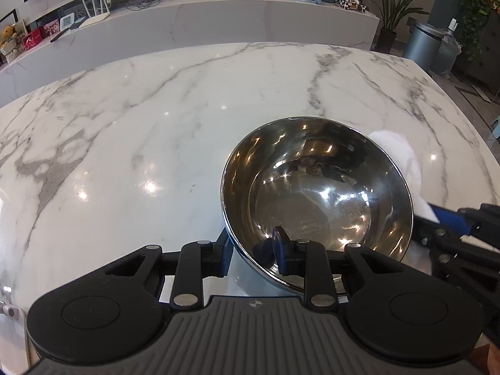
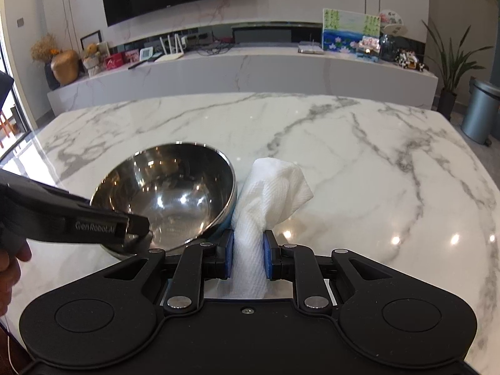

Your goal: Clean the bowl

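A shiny steel bowl (image 1: 318, 187) (image 2: 168, 193) sits tilted on the white marble table (image 1: 140, 143), its near rim raised. My left gripper (image 1: 251, 247) is shut on that near rim, one blue-padded finger (image 1: 282, 243) inside the bowl and the other outside against the wall. In the right wrist view the left gripper (image 2: 137, 228) reaches in from the left onto the rim. My right gripper (image 2: 248, 250) is shut on a crumpled white paper towel (image 2: 272, 187), held upright just right of the bowl and touching its outer wall. In the left wrist view the towel (image 1: 403, 156) shows behind the bowl, with the right gripper (image 1: 453, 218) beside it.
A long marble counter (image 2: 250, 68) with small ornaments, routers and a painting runs behind the table, under a wall television. A grey bin (image 2: 478, 109) and potted plants stand at the far right. A hand (image 2: 12, 265) shows at the left edge.
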Tool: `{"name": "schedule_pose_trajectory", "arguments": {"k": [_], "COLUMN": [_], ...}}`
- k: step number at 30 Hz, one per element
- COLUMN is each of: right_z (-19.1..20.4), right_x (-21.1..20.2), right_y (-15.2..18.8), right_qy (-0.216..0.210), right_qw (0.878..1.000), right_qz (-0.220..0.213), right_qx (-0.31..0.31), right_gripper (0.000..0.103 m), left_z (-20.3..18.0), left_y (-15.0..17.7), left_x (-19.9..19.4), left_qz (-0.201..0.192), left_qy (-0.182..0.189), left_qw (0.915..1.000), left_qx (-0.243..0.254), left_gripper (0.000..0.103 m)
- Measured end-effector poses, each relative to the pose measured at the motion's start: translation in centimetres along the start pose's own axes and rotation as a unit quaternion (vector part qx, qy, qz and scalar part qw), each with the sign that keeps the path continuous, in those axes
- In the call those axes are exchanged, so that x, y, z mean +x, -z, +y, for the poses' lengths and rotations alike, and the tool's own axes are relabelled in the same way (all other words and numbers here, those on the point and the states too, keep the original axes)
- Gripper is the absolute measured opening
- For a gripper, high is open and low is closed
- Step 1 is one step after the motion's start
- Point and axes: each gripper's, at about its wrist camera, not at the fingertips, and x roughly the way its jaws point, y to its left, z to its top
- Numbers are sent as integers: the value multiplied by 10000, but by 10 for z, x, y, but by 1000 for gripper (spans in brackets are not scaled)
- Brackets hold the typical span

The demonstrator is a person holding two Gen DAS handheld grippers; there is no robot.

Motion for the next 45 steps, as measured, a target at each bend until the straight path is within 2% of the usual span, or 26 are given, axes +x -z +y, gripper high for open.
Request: {"name": "schedule_pose_trajectory", "arguments": {"k": [1,5,8,13,17,20,24,26,31,36,39,41,45], "right_z": [1,4,7,12,13,13,13,13,7,-5,-15,-23,-28], "right_x": [1,7,10,14,15,14,12,11,3,-1,1,4,12], "right_y": [1,5,8,11,11,11,11,10,6,0,-2,-2,0], "right_qy": [-1,-16,-46,-75,-67,-60,-40,-20,71,354,475,589,675], "right_qw": [10000,9998,9995,9990,9988,9988,9989,9990,9997,9993,9989,9982,9974], "right_qz": [27,195,300,416,445,450,419,389,165,-10,-7,40,199], "right_qx": [-2,-48,-102,-172,-187,-199,-206,-208,-146,-83,39,129,180], "right_gripper": [17,17,17,17,17,17,17,17,17,17,17,17,17], "left_z": [1,4,7,5,3,1,-1,-1,-1,1,5,8,11], "left_y": [0,1,2,5,5,4,3,2,-2,-4,-6,-7,-10], "left_x": [0,0,0,-3,-4,-5,-5,-4,1,0,-3,-7,-12], "left_qz": [19,105,173,227,249,227,173,123,38,-85,-198,-336,-601], "left_qy": [13,-24,9,76,61,66,75,37,-35,-40,-35,-28,2], "left_qw": [10000,9998,9995,9994,9995,9997,9998,9999,10000,9999,9997,9992,9979], "left_qx": [-34,-179,-273,-232,-174,-108,-27,18,61,-56,-148,-221,-261], "left_gripper": [26,41,46,48,48,42,40,27,26,27,37,49,61]}}
